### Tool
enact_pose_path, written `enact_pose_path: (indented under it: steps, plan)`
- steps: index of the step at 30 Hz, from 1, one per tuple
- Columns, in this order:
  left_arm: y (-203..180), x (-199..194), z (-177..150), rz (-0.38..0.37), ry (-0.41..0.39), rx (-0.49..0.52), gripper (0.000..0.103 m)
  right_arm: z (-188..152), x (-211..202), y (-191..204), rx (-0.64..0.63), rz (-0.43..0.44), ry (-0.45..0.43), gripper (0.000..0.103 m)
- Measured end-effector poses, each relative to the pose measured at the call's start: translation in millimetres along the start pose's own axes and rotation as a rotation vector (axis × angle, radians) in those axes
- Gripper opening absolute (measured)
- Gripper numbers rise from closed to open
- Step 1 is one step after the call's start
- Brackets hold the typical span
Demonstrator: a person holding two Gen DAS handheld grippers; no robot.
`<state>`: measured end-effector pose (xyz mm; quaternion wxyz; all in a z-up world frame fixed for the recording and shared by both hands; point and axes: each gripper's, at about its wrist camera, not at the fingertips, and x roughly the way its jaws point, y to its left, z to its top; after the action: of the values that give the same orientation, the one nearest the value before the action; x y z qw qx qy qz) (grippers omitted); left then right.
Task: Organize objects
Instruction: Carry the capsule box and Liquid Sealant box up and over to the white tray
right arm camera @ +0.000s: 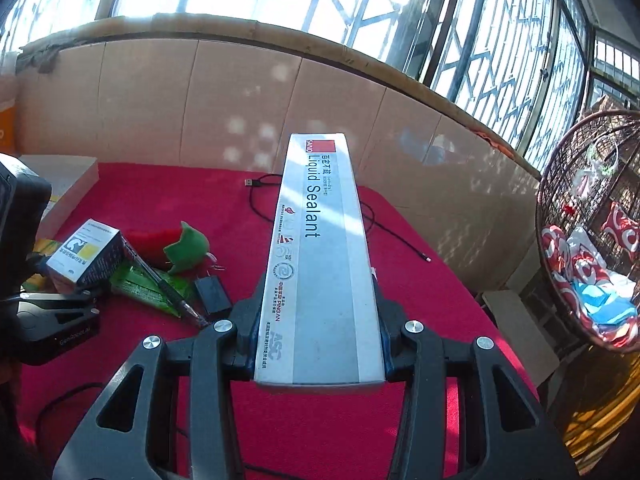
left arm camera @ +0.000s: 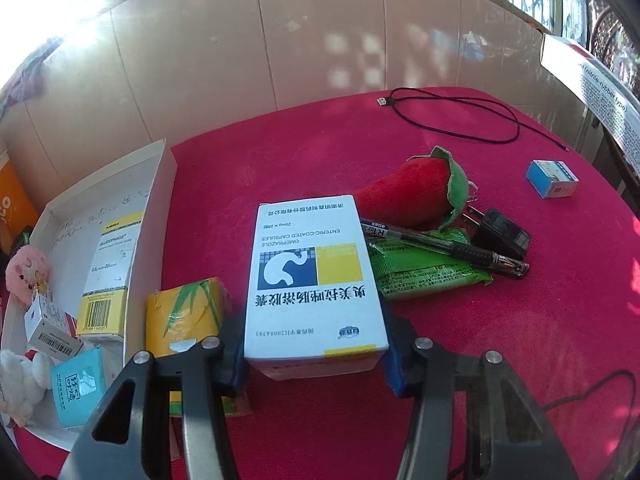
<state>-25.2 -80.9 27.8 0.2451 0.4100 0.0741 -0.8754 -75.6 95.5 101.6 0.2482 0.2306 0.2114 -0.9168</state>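
Red cloth (left arm camera: 280, 168) covers the table below a tiled wall and barred windows. At the far left, a white tray (left arm camera: 160, 200) holds a Glucophage box (left arm camera: 108, 276), a teal box (left arm camera: 78, 384) and small plush toys. Just beside the tray stands a yellow tissue pack (left arm camera: 182, 316). The left gripper (left arm camera: 316, 360) pinches the near end of a white omeprazole capsule box (left arm camera: 312, 276), both pads against its sides. Right of it lie a red plush chilli (left arm camera: 404, 192), a black pen (left arm camera: 440, 246) across a green packet (left arm camera: 424, 274), a black charger (left arm camera: 500, 236) and a small blue box (left arm camera: 552, 179). The right gripper (right arm camera: 318, 348) clamps a long grey Liquid Sealant box (right arm camera: 320, 248), held above the cloth.
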Motion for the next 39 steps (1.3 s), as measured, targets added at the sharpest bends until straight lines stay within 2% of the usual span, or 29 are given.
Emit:
enact_pose_path:
  steps: [4,8,10,19,21,26,31,39]
  plan:
    - [4,-7,-4,-0.031,0.0,-0.017,0.05,-19,5,-17,0.018,0.116,0.144,0.042]
    - [4,-15,-6,-0.054,-0.006,-0.021,0.05,-38,4,-32,0.049,0.293,0.293,0.042]
    - [4,-20,-7,-0.065,-0.014,-0.026,0.05,-43,-1,-36,0.032,0.319,0.33,0.042]
    - [7,-43,-9,-0.101,-0.06,-0.028,0.049,-45,-27,-31,-0.116,0.237,0.313,0.042]
    - [6,-52,-11,-0.11,-0.078,-0.019,0.049,-45,-35,-24,-0.161,0.245,0.316,0.042]
    - [9,-78,-15,-0.127,-0.138,0.001,0.049,-50,-58,3,-0.345,0.271,0.335,0.042]
    - [19,-96,-18,-0.134,-0.18,-0.014,0.049,-48,-77,21,-0.488,0.222,0.285,0.042]
    - [35,-107,-22,-0.148,-0.207,-0.055,0.049,-39,-90,40,-0.557,0.214,0.254,0.042]
